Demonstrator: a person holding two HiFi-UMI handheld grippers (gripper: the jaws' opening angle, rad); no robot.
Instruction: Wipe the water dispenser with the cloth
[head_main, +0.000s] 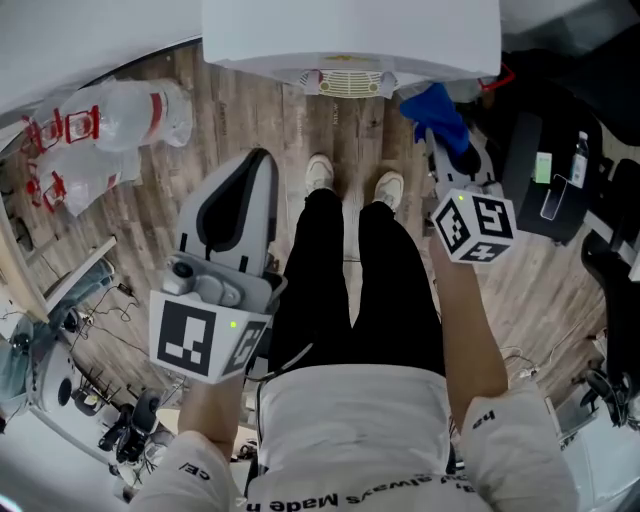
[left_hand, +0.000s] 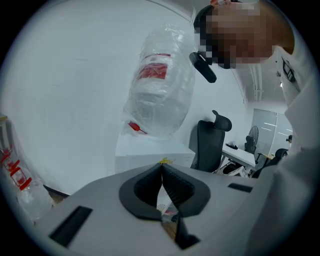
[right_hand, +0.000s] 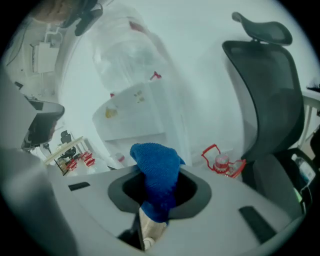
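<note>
Right gripper (right_hand: 159, 186) clamped on blue cloth (right_hand: 156, 160), left gripper (left_hand: 161, 167) closed, empty

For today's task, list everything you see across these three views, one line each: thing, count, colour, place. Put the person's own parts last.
box-shaped water dispenser: one, white, in front of the person's feet.
large plastic-wrapped bottle: one, clear with a red label, above the dispenser.
wrapped floor bottles: at least two, clear with red labels, on the floor at left.
high-backed mesh office chair: one, black, right of the dispenser.
knitted cloth: one, blue, between the right jaws.
plank floor: brown wood.
shoes: two, white, on the floor.
left hand-held gripper: grey, jaws together, empty.
right hand-held gripper: grey, clamped on the cloth.
</note>
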